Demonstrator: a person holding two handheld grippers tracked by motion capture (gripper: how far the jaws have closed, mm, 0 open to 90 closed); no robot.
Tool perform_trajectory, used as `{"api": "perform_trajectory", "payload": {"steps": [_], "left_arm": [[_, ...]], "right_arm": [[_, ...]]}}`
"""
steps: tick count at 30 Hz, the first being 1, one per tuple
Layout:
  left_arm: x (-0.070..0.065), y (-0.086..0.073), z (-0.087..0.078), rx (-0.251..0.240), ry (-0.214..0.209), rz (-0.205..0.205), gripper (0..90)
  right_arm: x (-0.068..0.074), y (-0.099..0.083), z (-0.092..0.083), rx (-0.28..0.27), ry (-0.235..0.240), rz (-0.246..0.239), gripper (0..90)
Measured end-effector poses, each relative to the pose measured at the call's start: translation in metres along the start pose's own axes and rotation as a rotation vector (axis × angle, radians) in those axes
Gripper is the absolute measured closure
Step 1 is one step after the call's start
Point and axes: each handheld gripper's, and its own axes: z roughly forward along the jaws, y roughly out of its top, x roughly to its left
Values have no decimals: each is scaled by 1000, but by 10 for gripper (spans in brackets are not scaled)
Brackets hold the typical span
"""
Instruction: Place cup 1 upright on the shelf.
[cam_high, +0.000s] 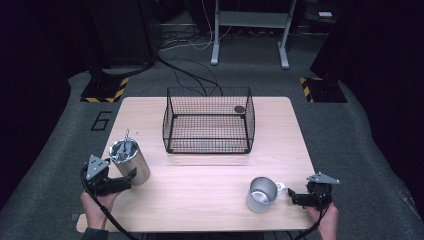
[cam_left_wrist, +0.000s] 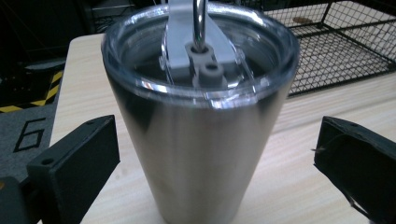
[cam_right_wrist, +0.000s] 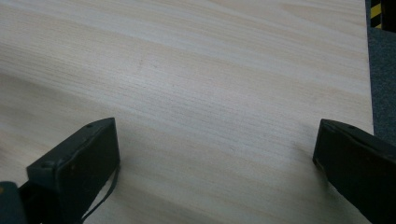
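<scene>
A tall steel tumbler (cam_high: 130, 160) with a clear lid stands upright near the table's left edge. My left gripper (cam_high: 122, 181) sits just in front of it. In the left gripper view the tumbler (cam_left_wrist: 196, 140) rises between the two black jaws, and a gap shows on each side; the left gripper (cam_left_wrist: 215, 163) is open. A metal mug (cam_high: 261, 194) stands at the front right, its handle (cam_high: 281, 188) pointing right. My right gripper (cam_high: 296, 198) lies just right of that handle. The right gripper (cam_right_wrist: 215, 149) is open over bare wood.
A black wire basket (cam_high: 208, 120) stands at the middle back of the table, with a small dark round thing (cam_high: 239, 109) in its far right corner. The basket (cam_left_wrist: 336, 51) lies beyond the tumbler. The table edge (cam_right_wrist: 369, 70) and grey carpet are close on the right.
</scene>
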Motion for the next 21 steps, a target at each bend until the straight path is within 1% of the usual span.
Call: {"api": "perform_trajectory", "payload": {"steps": [1, 3, 5, 6, 8, 10, 13, 14, 15, 16, 17, 18, 19, 21], "left_arm": [[1, 1, 1, -10, 7, -3, 0], [2, 4, 4, -25, 6, -18, 1], [2, 6, 7, -29, 4, -17, 2], [2, 7, 9, -24, 6, -14, 1], [2, 9, 13, -38, 10, -18, 0], [4, 12, 18, -54, 2, -49, 0], [4, 16, 24, -65, 15, -46, 1], [4, 17, 25, -60, 13, -47, 2], [5, 17, 27, -65, 18, -51, 5], [6, 17, 29, -61, 13, -55, 22], [6, 17, 29, -61, 13, -55, 17], [7, 16, 30, -61, 7, -65, 12], [6, 16, 32, -68, 12, -74, 13], [5, 16, 32, -60, 22, -70, 17]], "right_arm": [[0, 0, 0, 0, 0, -1, 0], [0, 0, 0, 0, 0, -1, 0], [0, 0, 0, -1, 0, 0, 0], [0, 0, 0, 1, 0, -1, 0], [0, 0, 0, 2, 0, 0, 0], [0, 0, 0, 1, 0, 0, 0], [0, 0, 0, 0, 0, -2, 0], [0, 0, 0, 0, 0, -1, 0], [0, 0, 0, 0, 0, -1, 0], [0, 0, 0, 0, 0, -1, 0], [0, 0, 0, 0, 0, -1, 0], [0, 0, 0, 0, 0, -1, 0], [0, 0, 0, 0, -1, -1, 0], [0, 0, 0, 1, 0, 2, 0]]}}
